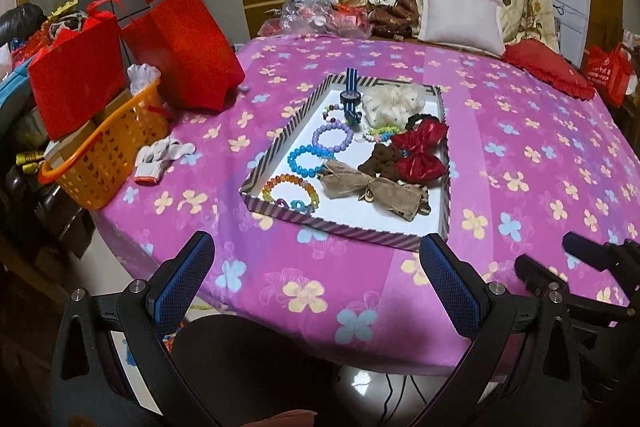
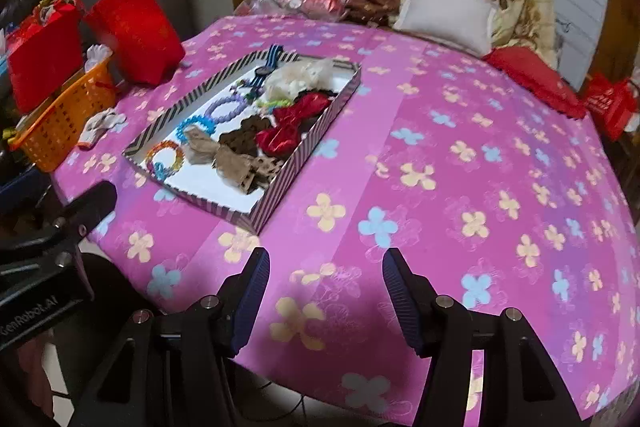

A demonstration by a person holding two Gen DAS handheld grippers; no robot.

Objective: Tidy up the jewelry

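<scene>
A shallow striped tray with a white floor lies on the table, near its front edge and toward its left side. Along the tray's left wall sits a row of bead bracelets: a multicoloured one in the front left corner, a bright blue one behind it, then a lilac one, and a smaller beaded string further back. A watch with a blue striped strap lies at the back wall, its strap end hanging over the rim. Beside it, in the back right corner, rests a fluffy white scrunchie. Along the right wall lies a shiny red bow, touching a dark brown bow on its left. A tan fabric bow lies in front of both, across the middle of the tray.

A pink flowered cloth covers the table. At the left edge stand an orange basket and two red bags, with a white glove lying just beside the basket. A white pillow sits at the far edge.

The left gripper hangs over the front edge just short of the tray, spread wide with nothing between its pads. The right gripper is over bare cloth at the front edge, well to the right of the tray, parted and empty.
</scene>
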